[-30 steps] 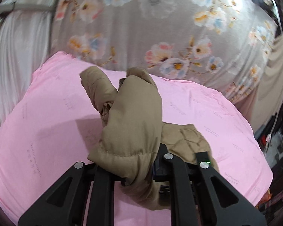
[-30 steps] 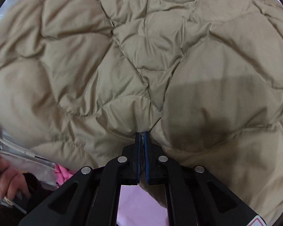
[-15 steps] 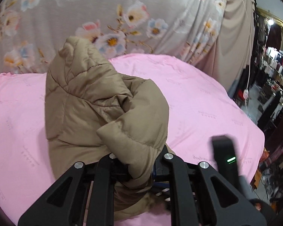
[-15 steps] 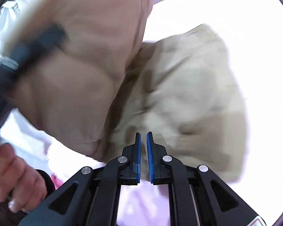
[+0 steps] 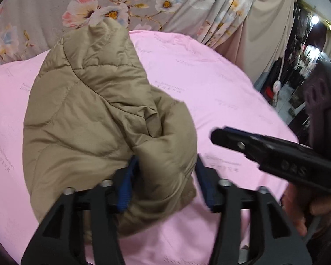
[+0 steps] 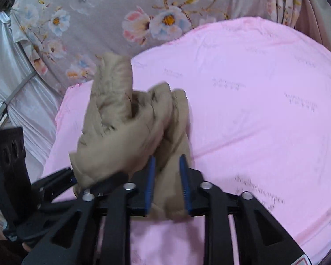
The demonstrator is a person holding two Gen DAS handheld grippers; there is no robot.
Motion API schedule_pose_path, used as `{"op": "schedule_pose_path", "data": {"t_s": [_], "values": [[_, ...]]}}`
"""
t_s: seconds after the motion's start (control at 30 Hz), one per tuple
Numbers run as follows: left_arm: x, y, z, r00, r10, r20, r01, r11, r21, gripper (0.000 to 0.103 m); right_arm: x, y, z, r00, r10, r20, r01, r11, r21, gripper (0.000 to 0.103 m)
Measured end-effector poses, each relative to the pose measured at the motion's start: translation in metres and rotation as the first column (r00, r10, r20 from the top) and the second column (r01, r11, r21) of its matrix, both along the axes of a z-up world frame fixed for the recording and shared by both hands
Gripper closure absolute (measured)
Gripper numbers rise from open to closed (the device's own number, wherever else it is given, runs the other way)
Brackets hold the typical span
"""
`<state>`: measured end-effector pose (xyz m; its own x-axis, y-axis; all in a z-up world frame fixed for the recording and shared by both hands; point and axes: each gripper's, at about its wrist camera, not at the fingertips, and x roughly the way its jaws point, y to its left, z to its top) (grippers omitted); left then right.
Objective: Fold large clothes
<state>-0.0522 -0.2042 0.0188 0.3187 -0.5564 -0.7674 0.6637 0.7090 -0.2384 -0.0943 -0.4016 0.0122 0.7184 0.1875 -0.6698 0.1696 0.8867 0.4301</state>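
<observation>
Tan quilted jacket [image 5: 94, 121] bunched between left gripper [image 5: 165, 183], right gripper [image 6: 166, 183], both spread

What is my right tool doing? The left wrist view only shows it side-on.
Observer: The right tool is open. Its blue pads stand apart, with tan jacket fabric showing between them.
Operator: Is it gripping that fabric?
Observer: The right wrist view shows the fabric loose in the gap, but I cannot tell whether the pads touch it.
Operator: Anything left of the floral cloth?
Observer: A silvery white drape hangs beside the floral cloth, past the left edge of the pink sheet.
</observation>
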Motion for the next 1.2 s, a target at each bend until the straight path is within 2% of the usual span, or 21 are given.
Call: {"op": "schedule_pose_path", "data": {"t_s": [0.03, 0.07, 0.13, 0.17, 0.27, 0.3, 0.37, 0.4, 0.5, 0.6, 0.67, 0.7, 0.73, 0.77, 0.83, 0.9, 0.93, 1.03, 1.1, 1.2], "values": [[-0.002, 0.01, 0.009, 1.0, 0.006, -0.005, -0.006, 0.999, -0.035, 0.029, 0.003, 0.0, 0.01, 1.0, 0.006, 0.029, -0.006, 1.0, -0.01, 0.062], [-0.002, 0.015, 0.018, 1.0, 0.014, -0.004, -0.014, 0.997, -0.076, 0.024, 0.01, -0.001, 0.022, 0.998, 0.013, 0.057, -0.012, 1.0, -0.015, 0.059], [0.0, 0.036, 0.036, 0.999, 0.052, 0.004, -0.051, 0.989, -0.142, 0.024, 0.019, 0.004, 0.041, 0.994, 0.022, 0.105, -0.02, 1.0, -0.018, 0.047], [0.005, 0.051, 0.045, 0.994, 0.103, 0.019, -0.099, 0.983, -0.156, 0.024, 0.028, 0.009, 0.05, 0.992, 0.029, 0.121, -0.028, 1.0, -0.014, 0.045], [0.028, 0.081, 0.055, 0.968, 0.245, 0.056, -0.236, 0.962, -0.139, 0.024, 0.059, 0.022, 0.069, 0.989, 0.051, 0.142, -0.049, 0.999, -0.019, 0.04], [0.046, 0.094, 0.056, 0.946, 0.319, 0.062, -0.31, 0.943, -0.121, 0.024, 0.069, 0.025, 0.074, 0.988, 0.051, 0.143, -0.048, 0.999, -0.026, 0.04], [0.07, 0.11, 0.056, 0.914, 0.403, 0.055, -0.396, 0.912, -0.104, 0.024, 0.094, 0.029, 0.082, 0.989, 0.05, 0.137, -0.049, 0.999, -0.01, 0.039], [0.088, 0.119, 0.055, 0.892, 0.45, 0.045, -0.444, 0.891, -0.096, 0.024, 0.105, 0.031, 0.083, 0.991, 0.045, 0.128, -0.047, 0.999, 0.009, 0.038], [0.123, 0.137, 0.052, 0.851, 0.522, 0.061, -0.519, 0.853, -0.062, 0.025, 0.141, 0.03, 0.079, 0.997, 0.006, 0.071, -0.009, 0.999, 0.051, 0.037], [0.151, 0.133, 0.049, 0.836, 0.542, 0.083, -0.543, 0.84, -0.024, 0.025, 0.173, 0.033, 0.058, 0.999, -0.005, -0.044, 0.009, 0.996, 0.089, 0.036], [0.163, 0.124, 0.044, 0.822, 0.561, 0.099, -0.562, 0.827, -0.018, 0.025, 0.185, 0.038, 0.04, 0.994, 0.003, -0.112, 0.006, 0.997, 0.083, 0.036], [0.171, 0.119, 0.04, 0.826, 0.556, 0.092, -0.558, 0.83, -0.01, 0.026, 0.19, 0.042, 0.032, 0.991, 0.018, -0.133, -0.01, 0.998, 0.066, 0.042], [0.178, 0.113, 0.037, 0.829, 0.553, 0.09, -0.555, 0.832, 0.003, 0.027, 0.192, 0.044, 0.026, 0.99, 0.034, -0.136, -0.027, 0.998, 0.055, 0.066], [0.177, 0.108, 0.034, 0.832, 0.547, 0.089, -0.55, 0.835, 0.01, 0.029, 0.191, 0.043, 0.022, 0.991, 0.049, -0.125, -0.04, 0.997, 0.07, 0.077], [0.186, 0.096, 0.03, 0.835, 0.542, 0.099, -0.546, 0.837, 0.029, 0.032, 0.179, 0.031, 0.022, 0.998, 0.03, -0.051, -0.023, 0.99, 0.14, 0.089], [0.189, 0.085, 0.026, 0.844, 0.528, 0.097, -0.533, 0.845, 0.036, 0.032, 0.16, 0.017, 0.023, 1.0, -0.024, 0.013, 0.021, 0.986, 0.167, 0.091], [0.19, 0.079, 0.023, 0.848, 0.521, 0.098, -0.527, 0.849, 0.044, 0.032, 0.152, 0.012, 0.02, 0.998, -0.06, 0.021, 0.057, 0.989, 0.136, 0.092], [0.195, 0.058, 0.007, 0.861, 0.501, 0.088, -0.507, 0.858, 0.079, 0.032, 0.141, 0.007, -0.004, 0.99, -0.139, -0.007, 0.139, 0.99, 0.008, 0.092], [0.201, 0.043, -0.01, 0.871, 0.487, 0.069, -0.492, 0.864, 0.109, 0.036, 0.14, 0.003, -0.022, 0.988, -0.149, -0.037, 0.149, 0.989, -0.005, 0.092], [0.207, 0.027, -0.035, 0.875, 0.48, 0.058, -0.483, 0.863, 0.149, 0.035, 0.14, -0.003, -0.04, 0.986, -0.159, -0.055, 0.157, 0.987, -0.026, 0.092]]}}
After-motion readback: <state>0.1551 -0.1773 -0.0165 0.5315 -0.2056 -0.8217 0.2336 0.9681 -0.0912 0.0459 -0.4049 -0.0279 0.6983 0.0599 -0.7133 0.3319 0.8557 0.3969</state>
